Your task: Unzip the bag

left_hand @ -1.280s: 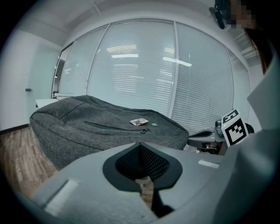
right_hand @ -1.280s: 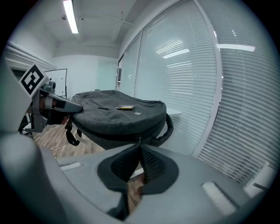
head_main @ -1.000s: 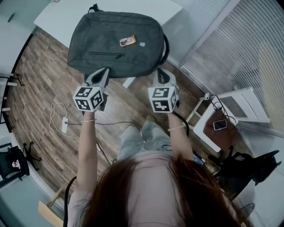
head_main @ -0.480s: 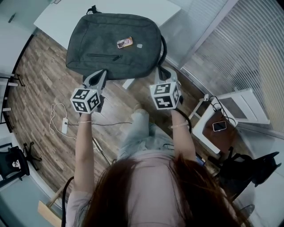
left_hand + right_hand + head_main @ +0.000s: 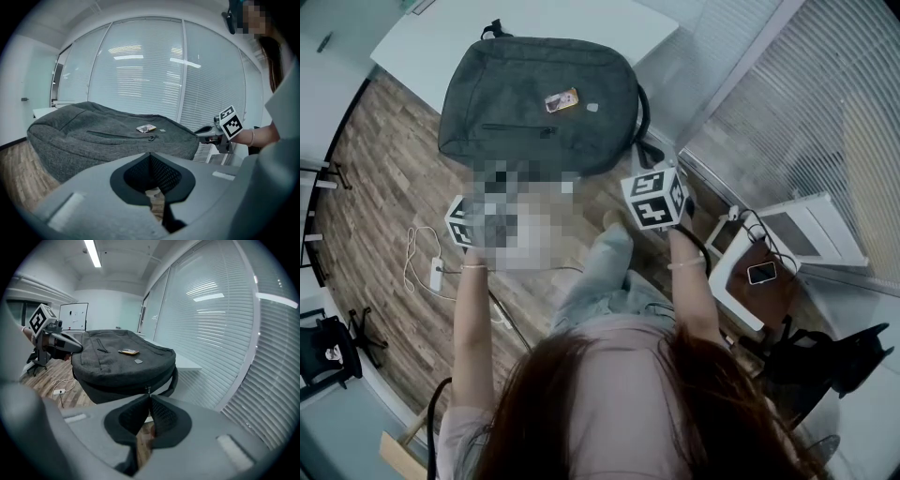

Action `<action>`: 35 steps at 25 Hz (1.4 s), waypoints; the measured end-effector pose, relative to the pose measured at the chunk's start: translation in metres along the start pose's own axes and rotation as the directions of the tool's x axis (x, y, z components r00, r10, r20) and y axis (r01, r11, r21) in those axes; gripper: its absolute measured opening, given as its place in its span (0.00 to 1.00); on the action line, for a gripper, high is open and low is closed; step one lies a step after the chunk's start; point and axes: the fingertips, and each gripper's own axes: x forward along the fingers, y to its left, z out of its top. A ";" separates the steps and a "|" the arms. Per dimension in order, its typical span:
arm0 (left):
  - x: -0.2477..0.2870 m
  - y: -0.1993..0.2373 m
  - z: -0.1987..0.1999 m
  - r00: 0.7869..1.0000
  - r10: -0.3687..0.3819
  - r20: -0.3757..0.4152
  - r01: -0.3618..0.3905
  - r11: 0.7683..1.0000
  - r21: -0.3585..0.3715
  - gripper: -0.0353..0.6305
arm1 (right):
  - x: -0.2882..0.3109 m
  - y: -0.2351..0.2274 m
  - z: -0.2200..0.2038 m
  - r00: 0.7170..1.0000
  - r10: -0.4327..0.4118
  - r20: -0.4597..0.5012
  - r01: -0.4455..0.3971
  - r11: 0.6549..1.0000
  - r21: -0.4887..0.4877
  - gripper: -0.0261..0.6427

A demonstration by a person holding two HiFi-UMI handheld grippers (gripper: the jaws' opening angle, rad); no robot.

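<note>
— Head view first: where is the bag lying?
— The bag (image 5: 539, 94) is lying flat on the white table (image 5: 431, 42). I am holding my right gripper (image 5: 649, 161) at the bag's near right corner.
— And the left gripper view?
— I am pressing my left gripper (image 5: 150, 154) closed on nothing, just in front of the bag's near side.
— The right gripper view?
— Its jaws are meeting too, tips right under the zipper pull (image 5: 149, 390) on the bag's side. I cannot tell whether they are pinching it.
</note>
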 end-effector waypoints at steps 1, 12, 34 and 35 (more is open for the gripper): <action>0.000 -0.001 -0.001 1.000 -0.002 -0.002 0.002 1.000 0.001 0.06 | 0.001 -0.001 0.000 1.000 0.004 -0.004 -0.004 1.000 -0.008 0.06; 0.000 -0.001 0.000 0.999 -0.030 -0.017 0.030 0.999 0.016 0.06 | 0.015 -0.021 0.009 1.000 0.024 -0.006 -0.024 0.998 -0.066 0.07; 0.003 -0.001 0.000 0.997 -0.059 -0.055 0.059 0.998 -0.005 0.06 | 0.044 -0.055 0.028 0.998 0.056 0.002 -0.056 0.992 -0.113 0.07; 0.003 -0.001 0.000 0.996 -0.062 -0.058 0.062 0.998 -0.005 0.06 | 0.045 -0.056 0.030 0.998 0.057 0.002 -0.056 0.992 -0.114 0.07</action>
